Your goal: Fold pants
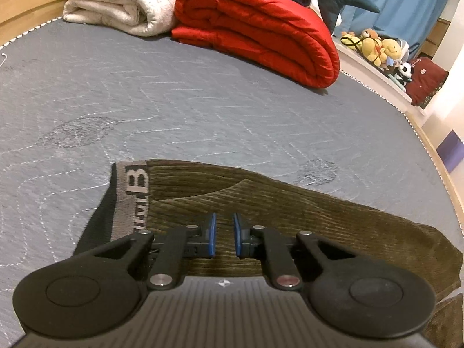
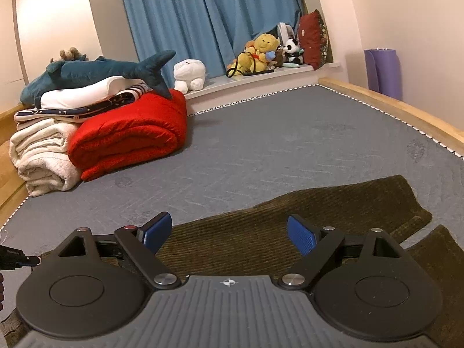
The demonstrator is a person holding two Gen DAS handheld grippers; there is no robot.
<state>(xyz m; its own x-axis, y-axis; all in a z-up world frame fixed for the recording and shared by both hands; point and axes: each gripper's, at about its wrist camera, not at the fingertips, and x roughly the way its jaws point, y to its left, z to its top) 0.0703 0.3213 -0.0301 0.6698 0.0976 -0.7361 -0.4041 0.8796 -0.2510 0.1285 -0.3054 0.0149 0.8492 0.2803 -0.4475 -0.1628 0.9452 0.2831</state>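
The olive corduroy pants (image 1: 290, 203) lie flat on the near part of the bed (image 1: 203, 101). Above them, the left hand-held gripper (image 1: 224, 235) shows a narrow gap, pinching nothing; the right hand-held gripper (image 2: 229, 232) is spread wide.

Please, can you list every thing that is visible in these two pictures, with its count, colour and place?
pants: 1, olive corduroy, flat on mattress under both grippers
mattress: 1, grey quilted, wooden frame around
red quilt: 1, folded, far end of mattress
white blanket: 1, cream, folded beside red quilt
shark plush: 1, dark blue, on top of the stacked bedding
white plush: 1, on window ledge
yellow bear plush: 1, on ledge
panda plush: 1, on ledge
curtains: blue, behind ledge
purple mat: 1, rolled, by wall
left gripper: narrow gap between its blue fingers, over pants
right gripper: open, over pants
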